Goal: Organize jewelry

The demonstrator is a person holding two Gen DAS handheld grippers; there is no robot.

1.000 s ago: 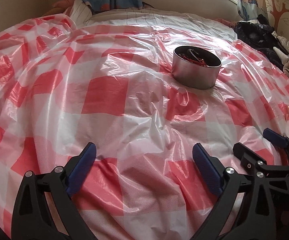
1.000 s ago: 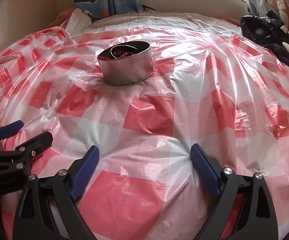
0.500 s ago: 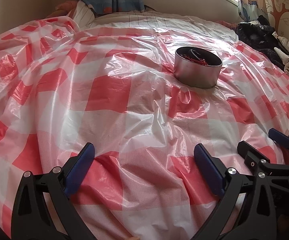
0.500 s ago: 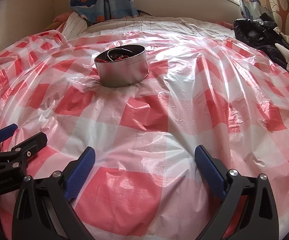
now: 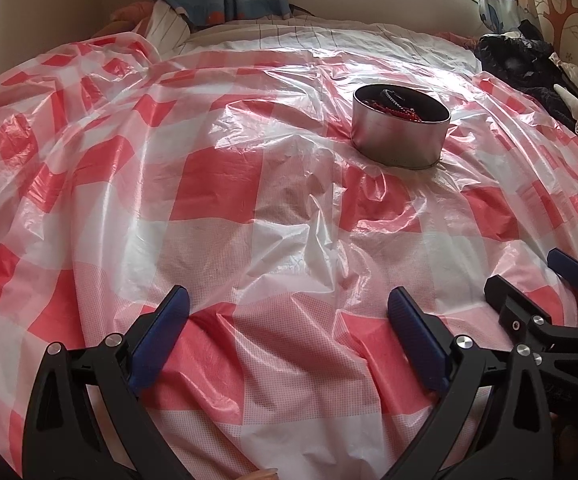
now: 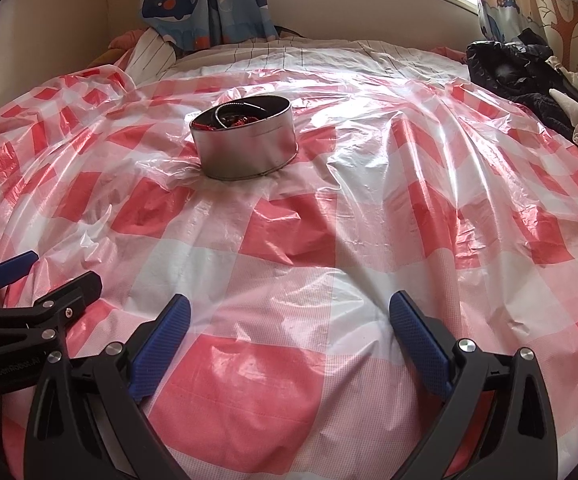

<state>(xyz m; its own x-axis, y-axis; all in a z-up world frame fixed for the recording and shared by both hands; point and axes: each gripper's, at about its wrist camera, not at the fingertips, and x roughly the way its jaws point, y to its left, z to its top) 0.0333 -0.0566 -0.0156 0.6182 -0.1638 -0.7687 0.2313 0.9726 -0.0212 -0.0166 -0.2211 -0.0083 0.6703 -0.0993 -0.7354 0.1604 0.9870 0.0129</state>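
A round metal tin point(image 5: 400, 136) stands on the red and white checked plastic sheet point(image 5: 217, 176), far right of centre in the left wrist view and left of centre in the right wrist view point(image 6: 245, 148). Inside it lie red beads point(image 5: 399, 112) and a silver chain point(image 6: 225, 114). My left gripper point(image 5: 289, 322) is open and empty, low over the sheet, well short of the tin. My right gripper point(image 6: 289, 320) is open and empty too. Each gripper shows at the side of the other's view, the right one point(image 5: 537, 292) and the left one point(image 6: 45, 280).
The sheet covers a bed and is wrinkled. Dark clothes point(image 6: 529, 72) are piled at the far right. Whale-print curtains point(image 6: 205, 0) and a striped pillow point(image 6: 157, 56) are at the back under a window. A wall runs behind the bed.
Both grippers have drawn back and tilted up a little, so the tin sits slightly farther away and more of the window wall shows. Both stay open.
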